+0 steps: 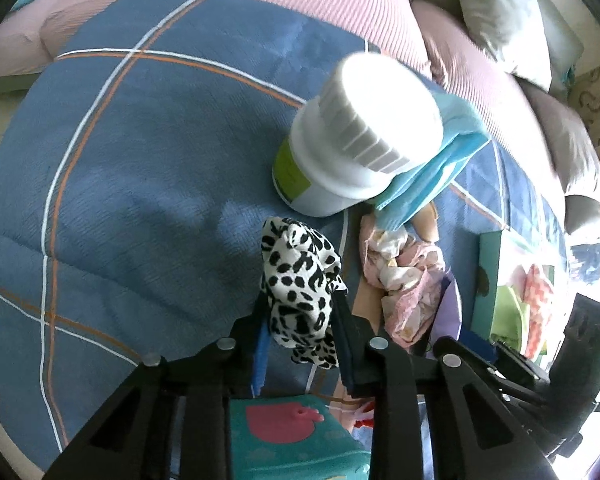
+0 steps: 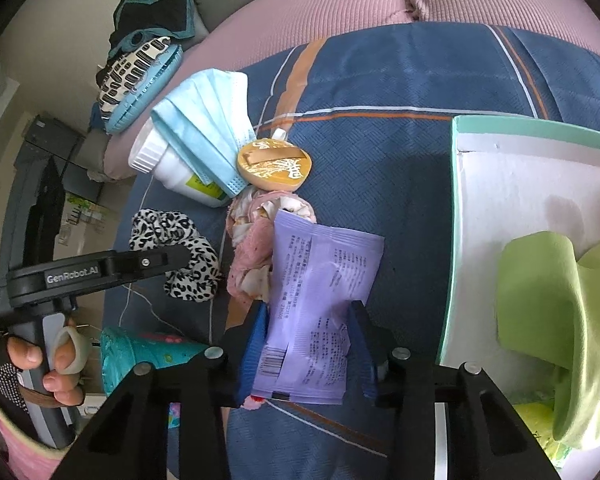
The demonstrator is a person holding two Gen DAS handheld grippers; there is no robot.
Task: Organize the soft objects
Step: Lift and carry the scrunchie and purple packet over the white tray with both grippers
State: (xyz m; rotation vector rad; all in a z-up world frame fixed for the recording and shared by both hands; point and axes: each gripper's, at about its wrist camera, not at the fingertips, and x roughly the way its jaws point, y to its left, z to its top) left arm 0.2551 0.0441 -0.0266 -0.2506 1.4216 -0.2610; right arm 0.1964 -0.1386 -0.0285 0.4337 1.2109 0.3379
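The left gripper (image 1: 300,312) is clamping its narrowed jaws on a black-and-white leopard-print scrunchie (image 1: 298,280), which is bunching up between the pads over the blue plaid bedcover (image 1: 140,160). The right gripper (image 2: 310,332) is pinching a purple sachet (image 2: 316,300) by its lower part, jaws partly closed against the packet's two sides. Just beyond the sachet, a crumpled pink floral cloth (image 2: 252,248) is lying on the bedcover, touching a round yellow-lidded tin (image 2: 275,164). A white bottle (image 1: 340,140) (green label, ribbed cap) is lying on its side with a blue face mask (image 2: 208,124) draped against it. To the right, an open mint-rimmed box (image 2: 456,240) is holding a green cloth (image 2: 548,320). A person's hand (image 2: 56,360) is gripping the left gripper's handle.
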